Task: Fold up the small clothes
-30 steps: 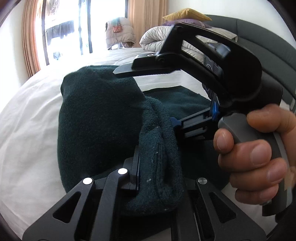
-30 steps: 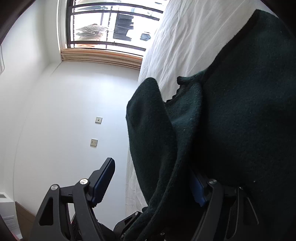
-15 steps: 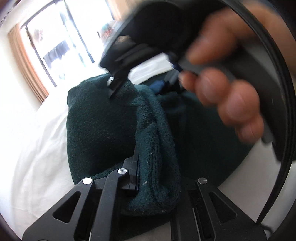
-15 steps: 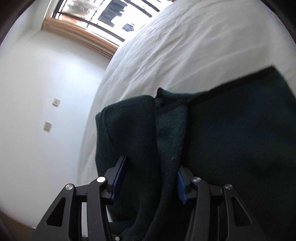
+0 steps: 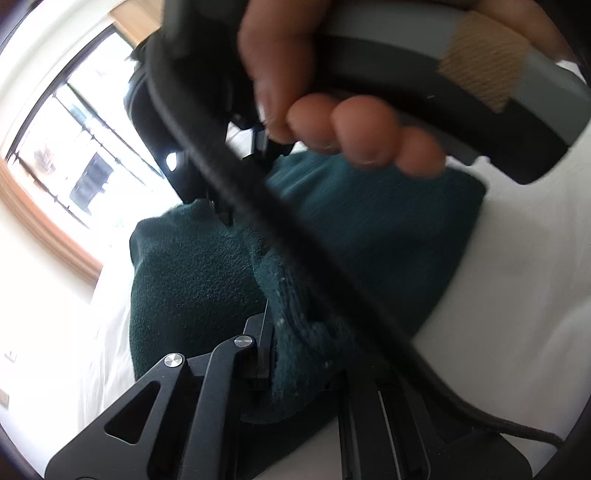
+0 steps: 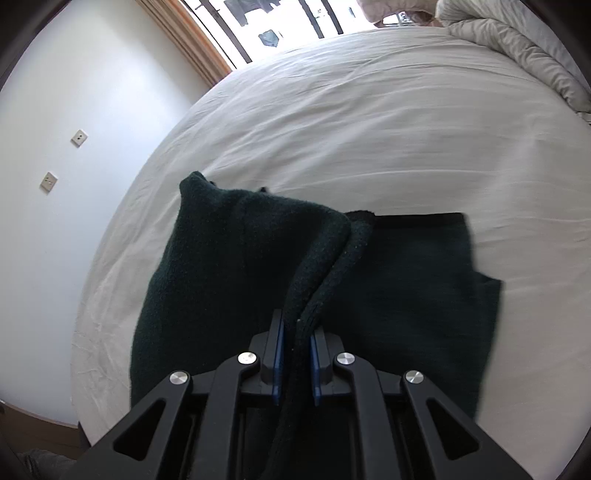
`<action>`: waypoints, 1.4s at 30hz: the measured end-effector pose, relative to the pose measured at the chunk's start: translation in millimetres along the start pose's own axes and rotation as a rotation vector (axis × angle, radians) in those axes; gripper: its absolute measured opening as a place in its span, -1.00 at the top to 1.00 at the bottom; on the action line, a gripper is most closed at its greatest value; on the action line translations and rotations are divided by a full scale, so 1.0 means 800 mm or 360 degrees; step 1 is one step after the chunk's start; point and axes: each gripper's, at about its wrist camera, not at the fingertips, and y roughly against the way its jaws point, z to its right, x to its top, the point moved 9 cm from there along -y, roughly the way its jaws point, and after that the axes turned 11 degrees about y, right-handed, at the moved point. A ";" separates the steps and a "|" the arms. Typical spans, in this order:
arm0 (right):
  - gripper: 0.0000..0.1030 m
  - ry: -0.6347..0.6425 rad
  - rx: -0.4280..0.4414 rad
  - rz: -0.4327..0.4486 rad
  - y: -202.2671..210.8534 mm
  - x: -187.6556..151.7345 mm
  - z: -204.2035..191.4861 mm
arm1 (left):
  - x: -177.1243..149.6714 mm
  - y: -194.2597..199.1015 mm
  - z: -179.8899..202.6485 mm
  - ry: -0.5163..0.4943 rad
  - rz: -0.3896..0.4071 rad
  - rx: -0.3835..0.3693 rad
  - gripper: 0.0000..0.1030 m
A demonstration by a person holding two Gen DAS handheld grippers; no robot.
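Two claws pinching a dark green garment (image 6: 229, 280) on the bed (image 6: 388, 122).
The right claw (image 6: 296, 354) clamps a raised fold of the garment; the left claw (image 5: 295, 369) likewise grips a bunched fold. The rest lies on the bed's white sheet.

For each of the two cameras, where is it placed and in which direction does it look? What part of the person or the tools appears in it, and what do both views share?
Left wrist: sits on the left tool, looks along it at the dark green garment it clamps; the person's right hand crosses close above, blurred.
Right wrist: sits on the right tool, looks down over the white bed toward the window; only its own fingers show, pinching a fold.
Shared: the same garment, bed and window.
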 end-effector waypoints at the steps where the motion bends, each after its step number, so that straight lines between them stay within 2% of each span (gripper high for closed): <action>1: 0.78 -0.0003 -0.0015 0.0001 0.003 -0.002 0.006 | 0.007 0.000 0.010 -0.0036 0.0008 -0.0002 0.87; 8: 0.78 0.0005 -0.0075 0.0011 0.031 -0.007 0.048 | 0.050 0.006 0.074 -0.0180 0.0033 -0.0049 0.87; 13: 0.78 -0.0006 -0.0087 0.0018 0.040 -0.015 0.071 | 0.056 -0.006 0.085 -0.0193 0.0024 -0.0066 0.87; 14: 0.78 -0.0016 -0.0087 0.0020 0.035 -0.010 0.071 | 0.043 -0.005 0.071 -0.0182 0.0020 -0.0073 0.87; 19: 0.78 -0.0104 -0.0083 0.0024 0.027 -0.022 0.099 | 0.034 -0.006 0.058 -0.0104 0.0008 -0.0125 0.84; 22: 0.76 -0.0143 -0.0054 0.0048 0.022 -0.027 0.105 | 0.030 0.004 0.053 -0.0061 0.0007 -0.0191 0.65; 23: 0.67 -0.0158 -0.0043 0.0059 0.021 -0.027 0.106 | 0.027 0.015 0.048 -0.0023 0.0015 -0.0246 0.52; 25: 0.58 -0.0231 -0.0019 0.0097 0.027 -0.028 0.111 | 0.016 0.037 0.032 0.0068 0.0040 -0.0337 0.00; 26: 0.46 -0.0255 -0.0017 0.0127 0.034 -0.027 0.114 | 0.009 0.054 0.023 0.0121 0.0058 -0.0373 -0.61; 27: 0.41 -0.0263 -0.0055 0.0160 0.043 -0.028 0.116 | 0.003 0.068 0.016 0.0161 0.0088 -0.0399 -0.83; 29: 0.41 -0.0275 -0.0073 0.0217 0.065 -0.032 0.116 | -0.012 0.098 -0.011 0.0272 0.0173 -0.0433 -0.83; 33: 0.43 -0.0180 0.0066 0.0236 0.094 -0.045 0.078 | -0.016 0.115 -0.057 0.0491 0.0229 -0.0448 -0.83; 35: 0.43 -0.0145 0.0126 0.0178 0.091 -0.055 0.057 | -0.019 0.104 -0.075 0.0526 0.0205 -0.0405 -0.82; 37: 0.44 -0.0136 0.0117 0.0100 0.079 -0.062 0.050 | -0.016 0.096 -0.088 0.0598 0.0163 -0.0428 -0.71; 42: 0.53 -0.0277 0.0127 0.0054 0.053 -0.069 0.064 | -0.036 0.073 -0.129 0.0732 0.0104 -0.0408 -0.68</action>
